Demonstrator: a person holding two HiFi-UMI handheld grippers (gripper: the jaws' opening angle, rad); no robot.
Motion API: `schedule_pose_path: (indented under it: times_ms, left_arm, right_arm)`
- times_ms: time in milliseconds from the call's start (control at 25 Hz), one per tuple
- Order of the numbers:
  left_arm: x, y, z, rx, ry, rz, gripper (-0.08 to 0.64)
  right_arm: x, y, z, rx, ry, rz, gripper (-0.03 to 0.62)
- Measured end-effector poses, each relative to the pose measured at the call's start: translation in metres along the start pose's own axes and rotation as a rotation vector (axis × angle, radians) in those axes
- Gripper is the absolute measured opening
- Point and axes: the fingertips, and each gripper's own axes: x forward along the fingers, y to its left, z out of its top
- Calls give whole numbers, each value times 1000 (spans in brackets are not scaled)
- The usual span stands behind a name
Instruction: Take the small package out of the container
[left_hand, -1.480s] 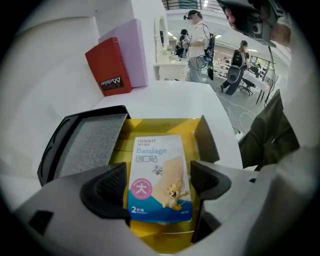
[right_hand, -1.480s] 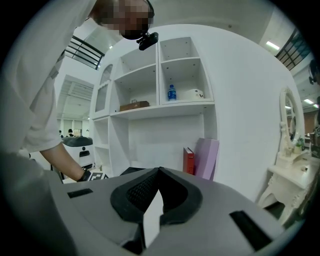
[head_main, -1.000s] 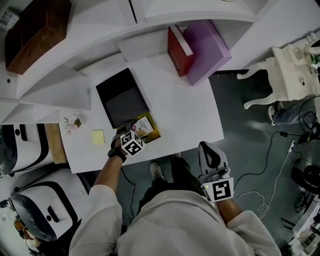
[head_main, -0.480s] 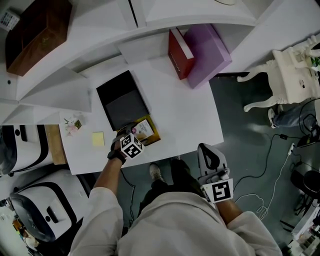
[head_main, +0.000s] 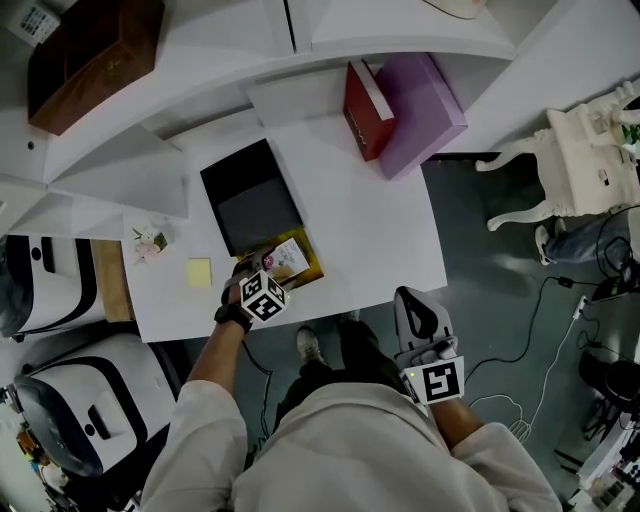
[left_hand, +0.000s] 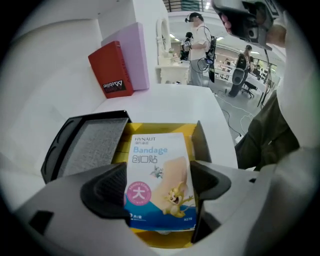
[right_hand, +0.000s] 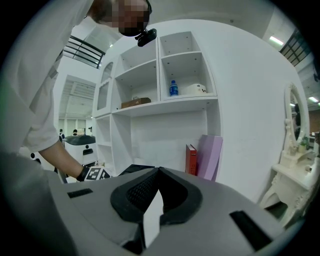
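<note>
Pinching small package at lower centre: left hand-held gripper; thin pack may slip or snag container wall; right hand-held gripper pressed together.

staged domestic room set inside a large open lab hall. evidence: white desk with built-in shelves, ornate dressing table, loose cables on dark floor, white wheeled machines, standing people with equipment in the hall beyond.
</note>
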Motion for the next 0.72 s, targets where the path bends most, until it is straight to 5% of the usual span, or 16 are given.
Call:
schedule_pose_path:
  times_ms: [720]
  left_arm:
    - [-155, 40, 62, -124, -293, 288, 400]
  right_arm:
    - [7, 51, 63, -61, -160, 85, 23]
